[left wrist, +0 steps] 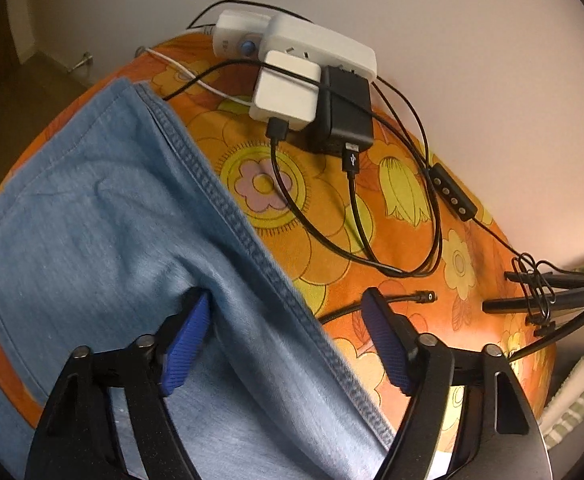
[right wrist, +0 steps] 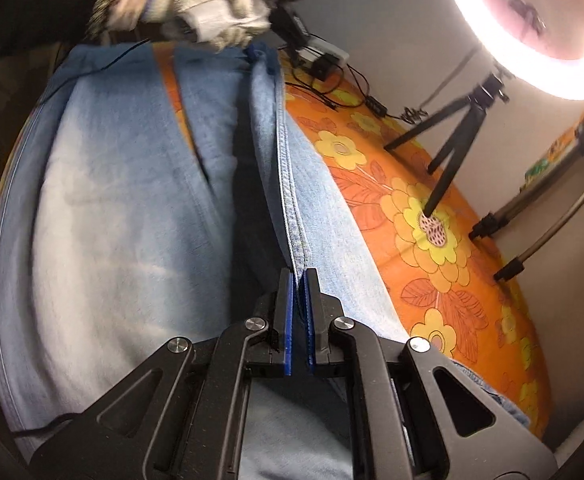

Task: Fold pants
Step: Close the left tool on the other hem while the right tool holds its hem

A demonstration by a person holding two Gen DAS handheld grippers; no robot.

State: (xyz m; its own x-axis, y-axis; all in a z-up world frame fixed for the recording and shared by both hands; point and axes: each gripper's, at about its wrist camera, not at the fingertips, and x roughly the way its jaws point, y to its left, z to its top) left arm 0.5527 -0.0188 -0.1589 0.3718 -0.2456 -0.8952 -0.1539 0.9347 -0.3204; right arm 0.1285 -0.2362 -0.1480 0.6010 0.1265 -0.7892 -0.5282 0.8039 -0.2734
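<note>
Light blue denim pants (left wrist: 124, 216) lie on a table with an orange flowered cloth (left wrist: 412, 216). In the left wrist view my left gripper (left wrist: 288, 300) is open; its left pad (left wrist: 186, 352) presses into the denim and its right pad (left wrist: 386, 344) is over the cloth, with the stitched seam edge between them. In the right wrist view my right gripper (right wrist: 298, 276) is shut on the raised seam edge of the pants (right wrist: 112, 200). The left gripper (right wrist: 268, 56), held by a gloved hand (right wrist: 212, 12), is at the far end of the same seam.
White and black chargers on a power strip (left wrist: 316, 44) with black cables (left wrist: 352, 232) lie at the far edge by the wall. A small tripod (right wrist: 452, 136), a ring light (right wrist: 540, 20) and stand legs (right wrist: 532, 216) stand on the right.
</note>
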